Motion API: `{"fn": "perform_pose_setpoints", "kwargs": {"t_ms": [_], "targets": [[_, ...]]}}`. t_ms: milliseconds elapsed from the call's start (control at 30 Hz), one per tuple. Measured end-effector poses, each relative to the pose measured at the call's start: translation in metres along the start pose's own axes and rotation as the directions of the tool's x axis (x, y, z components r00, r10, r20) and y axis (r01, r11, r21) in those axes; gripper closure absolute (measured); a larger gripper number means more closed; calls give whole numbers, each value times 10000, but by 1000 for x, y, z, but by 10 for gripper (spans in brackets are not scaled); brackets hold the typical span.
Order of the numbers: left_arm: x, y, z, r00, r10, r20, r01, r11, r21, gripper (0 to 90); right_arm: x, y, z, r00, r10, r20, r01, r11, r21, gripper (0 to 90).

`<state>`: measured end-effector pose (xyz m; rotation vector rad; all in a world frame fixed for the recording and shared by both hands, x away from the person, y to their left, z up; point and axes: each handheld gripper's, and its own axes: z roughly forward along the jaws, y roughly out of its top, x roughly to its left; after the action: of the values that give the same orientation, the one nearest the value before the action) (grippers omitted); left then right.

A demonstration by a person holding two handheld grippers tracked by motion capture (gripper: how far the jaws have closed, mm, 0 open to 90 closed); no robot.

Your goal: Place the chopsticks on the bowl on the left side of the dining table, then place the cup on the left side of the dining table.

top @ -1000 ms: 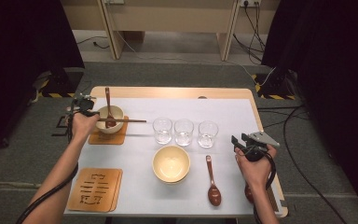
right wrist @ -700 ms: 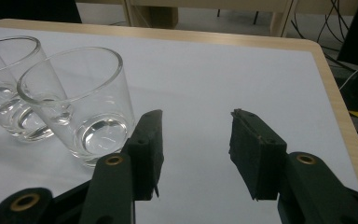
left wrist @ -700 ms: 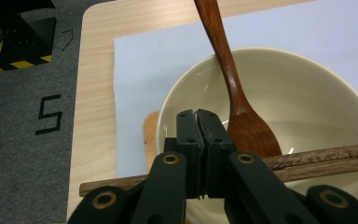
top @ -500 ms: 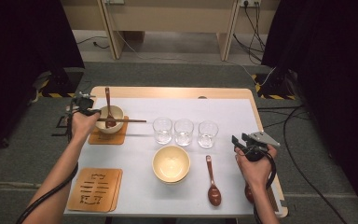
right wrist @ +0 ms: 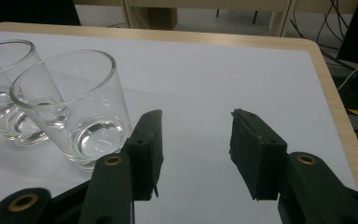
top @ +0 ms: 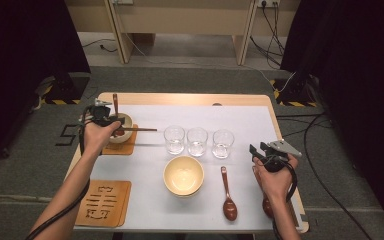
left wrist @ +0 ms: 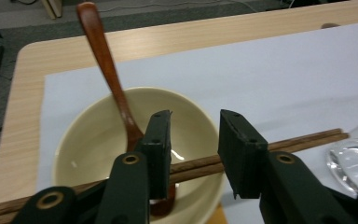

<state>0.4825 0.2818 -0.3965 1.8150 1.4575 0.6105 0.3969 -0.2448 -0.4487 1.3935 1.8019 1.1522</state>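
A cream bowl [left wrist: 88, 140] stands on a wooden coaster [top: 130, 145] at the table's left. A brown spoon [left wrist: 105, 60] leans in it, and a pair of chopsticks [left wrist: 307, 140] lies across its rim, pointing right. My left gripper [left wrist: 195, 135] hangs just over the bowl [top: 122, 131]. Its jaws have just been opening and now stand apart; the chopsticks [top: 142, 129] pass beneath the gap, and no pad presses on them. My right gripper [right wrist: 196, 126] is open and empty over bare table, right of a glass [right wrist: 70, 107]. In the high view it [top: 255, 151] is near the right edge.
Three glasses [top: 197, 141] stand in a row mid-table. In front of them are a second cream bowl [top: 183, 175] and a brown spoon [top: 227, 197]. A patterned wooden coaster [top: 103, 202] lies at the front left. Another dark spoon [top: 267, 207] lies by the right wrist.
My left hand has shifted a little to the right over the bowl. The chopsticks and spoon lie as before. The right hand has not moved.
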Motion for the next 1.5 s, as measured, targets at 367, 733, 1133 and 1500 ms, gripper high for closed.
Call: {"fn": "perform_pose_setpoints", "kwargs": {"t_ms": [367, 733, 1133, 1500], "targets": [[-31, 1, 1, 9984, 276, 498, -265, 9994, -210, 601, 2, 0, 5, 9999, -65, -106, 67, 9998, 163, 540], [-65, 4, 8, 9891, 857, 1197, -840, 9963, -190, 598, 2, 4, 1, 9999, -41, -110, 41, 10000, -32, 540], [-92, 7, 21, 9742, 1224, 1896, -1216, 9925, -157, 591, -8, 1, 3, 9996, 255, -110, -255, 9996, 74, 538], [-103, 7, 26, 9665, 1480, 2095, -1517, 9884, 12, 594, -6, 2, -5, 9996, 272, -13, -272, 9996, -67, 538]]}}
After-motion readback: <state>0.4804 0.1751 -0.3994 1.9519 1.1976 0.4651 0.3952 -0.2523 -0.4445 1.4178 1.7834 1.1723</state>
